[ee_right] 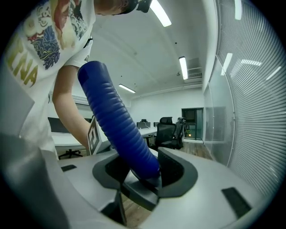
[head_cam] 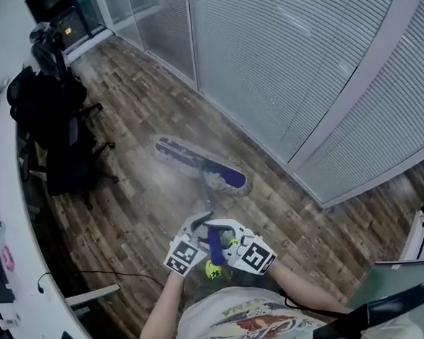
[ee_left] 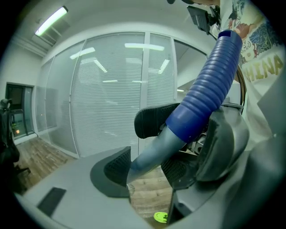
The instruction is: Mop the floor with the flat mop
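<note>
The flat mop lies with its long blue-and-grey head [head_cam: 201,166] on the wood floor ahead of me, near the glass wall. Its grey pole [head_cam: 206,202] rises toward me and ends in a blue ribbed grip [head_cam: 216,248]. My left gripper [head_cam: 196,235] is shut on the pole just below the grip; the left gripper view shows the grey pole [ee_left: 152,154] between its pads [ee_left: 117,166]. My right gripper [head_cam: 231,238] is shut on the blue grip [ee_right: 118,120] from the other side, its jaws [ee_right: 145,172] pressed around the grip's lower end. The two grippers sit close together in front of my body.
Black office chairs [head_cam: 57,132] stand at the left beside a long curved white desk [head_cam: 17,237]. A glass partition with blinds [head_cam: 299,65] runs along the right. A thin cable [head_cam: 96,273] lies on the floor near the desk. Plank floor [head_cam: 135,207] surrounds the mop head.
</note>
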A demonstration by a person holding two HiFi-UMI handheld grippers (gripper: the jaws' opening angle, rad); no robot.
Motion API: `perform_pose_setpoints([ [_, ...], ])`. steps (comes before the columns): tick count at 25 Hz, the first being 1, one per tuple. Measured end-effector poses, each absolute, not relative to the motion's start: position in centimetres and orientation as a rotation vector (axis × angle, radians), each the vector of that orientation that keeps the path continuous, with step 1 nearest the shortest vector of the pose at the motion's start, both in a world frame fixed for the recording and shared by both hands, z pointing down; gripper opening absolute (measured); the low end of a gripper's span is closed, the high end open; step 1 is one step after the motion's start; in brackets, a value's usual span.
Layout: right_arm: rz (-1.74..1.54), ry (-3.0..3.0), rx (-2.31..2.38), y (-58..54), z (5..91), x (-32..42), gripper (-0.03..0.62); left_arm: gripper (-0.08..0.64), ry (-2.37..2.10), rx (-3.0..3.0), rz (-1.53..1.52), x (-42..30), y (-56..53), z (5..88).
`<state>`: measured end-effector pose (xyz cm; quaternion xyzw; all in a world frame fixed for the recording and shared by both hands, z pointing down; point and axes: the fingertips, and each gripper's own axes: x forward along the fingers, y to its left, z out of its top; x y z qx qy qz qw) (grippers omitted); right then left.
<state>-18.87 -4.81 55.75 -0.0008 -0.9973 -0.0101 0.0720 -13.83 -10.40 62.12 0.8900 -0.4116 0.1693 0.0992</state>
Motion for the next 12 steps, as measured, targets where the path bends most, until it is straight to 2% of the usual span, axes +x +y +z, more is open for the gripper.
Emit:
perform_pose_setpoints([
  [12, -0.041, -2.976, -0.29, 7.6, 54.2, -7.2, 0.173, 0.186, -1.441, 2.454, 0.442, -3.3, 1.3, 60.7],
])
